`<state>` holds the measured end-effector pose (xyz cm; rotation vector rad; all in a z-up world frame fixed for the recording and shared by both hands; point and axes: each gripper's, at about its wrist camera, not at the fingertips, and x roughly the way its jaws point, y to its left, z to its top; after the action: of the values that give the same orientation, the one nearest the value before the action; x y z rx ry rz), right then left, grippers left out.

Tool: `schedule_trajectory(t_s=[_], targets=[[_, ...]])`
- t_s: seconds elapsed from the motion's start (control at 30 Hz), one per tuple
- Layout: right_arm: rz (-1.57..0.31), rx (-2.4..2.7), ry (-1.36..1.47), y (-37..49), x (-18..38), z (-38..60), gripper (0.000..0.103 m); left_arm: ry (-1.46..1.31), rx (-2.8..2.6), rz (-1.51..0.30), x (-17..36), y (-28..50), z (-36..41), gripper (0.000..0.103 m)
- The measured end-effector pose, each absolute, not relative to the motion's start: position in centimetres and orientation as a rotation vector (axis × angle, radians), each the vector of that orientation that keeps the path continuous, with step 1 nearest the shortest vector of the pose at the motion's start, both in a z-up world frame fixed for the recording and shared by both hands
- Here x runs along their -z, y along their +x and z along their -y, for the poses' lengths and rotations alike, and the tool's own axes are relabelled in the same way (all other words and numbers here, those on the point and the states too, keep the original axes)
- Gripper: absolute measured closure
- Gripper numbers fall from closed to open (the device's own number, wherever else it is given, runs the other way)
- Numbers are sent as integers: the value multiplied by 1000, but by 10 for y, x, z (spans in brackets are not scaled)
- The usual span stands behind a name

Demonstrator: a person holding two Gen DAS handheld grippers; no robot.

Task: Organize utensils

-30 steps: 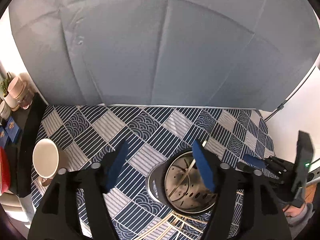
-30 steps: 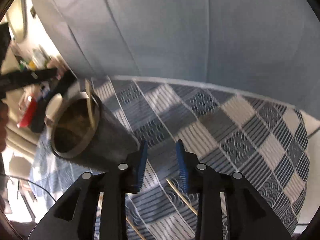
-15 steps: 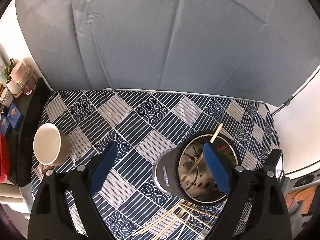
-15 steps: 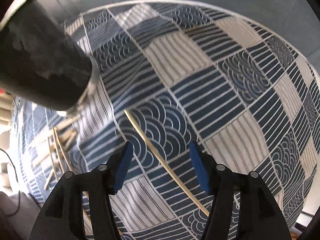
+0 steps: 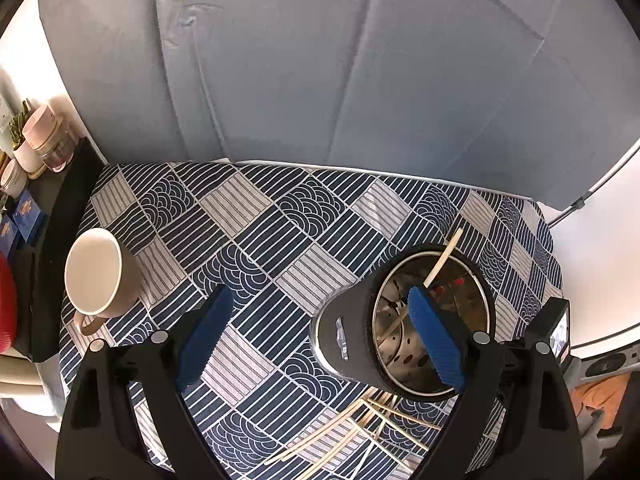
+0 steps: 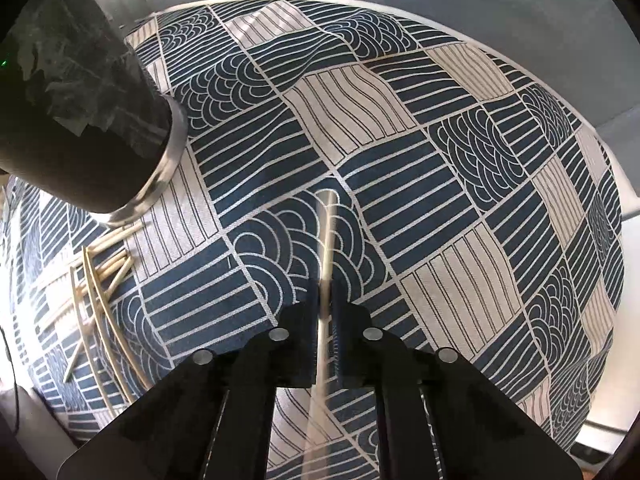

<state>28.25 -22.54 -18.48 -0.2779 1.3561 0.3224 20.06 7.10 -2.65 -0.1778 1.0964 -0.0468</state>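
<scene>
A dark metal utensil holder (image 5: 404,332) stands on the patterned tablecloth with one chopstick (image 5: 442,256) leaning inside it. It also shows in the right wrist view (image 6: 84,120) at upper left. My left gripper (image 5: 320,340) is open and empty, just in front of the holder. My right gripper (image 6: 325,312) is shut on a single wooden chopstick (image 6: 329,240), which sticks out forward, blurred. Several loose chopsticks (image 6: 100,272) lie beside the holder's base; they also show in the left wrist view (image 5: 360,428).
A beige mug (image 5: 98,276) stands at the table's left. A black shelf (image 5: 52,208) with jars and boxes borders the left edge. A grey backdrop (image 5: 320,60) rises behind the table. The blue and white tablecloth (image 6: 440,200) covers the table.
My right gripper has closed on the single chopstick that lay between its open fingers. The left gripper has drawn back and risen a little, staying open.
</scene>
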Motion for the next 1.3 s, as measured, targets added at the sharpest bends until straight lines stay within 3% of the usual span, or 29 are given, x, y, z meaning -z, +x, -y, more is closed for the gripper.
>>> schedule_trajectory(t_s=[0.23, 0.6, 0.87, 1.13, 1.3], targets=[[-1366, -336, -132, 284, 169, 235, 99, -179, 27, -1094, 24, 197, -80, 15], [-924, -559, 3, 304, -9, 191, 99, -195, 3, -1098, 25, 190, -91, 15], [-674, -678, -41, 326, -90, 125, 99, -183, -13, -1104, 28, 179, -95, 12], [-586, -731, 33, 329, -59, 99, 98, -169, -23, -1114, 34, 165, -101, 12], [-659, -694, 32, 323, -19, 101, 96, -157, -39, -1121, 38, 159, -106, 9]])
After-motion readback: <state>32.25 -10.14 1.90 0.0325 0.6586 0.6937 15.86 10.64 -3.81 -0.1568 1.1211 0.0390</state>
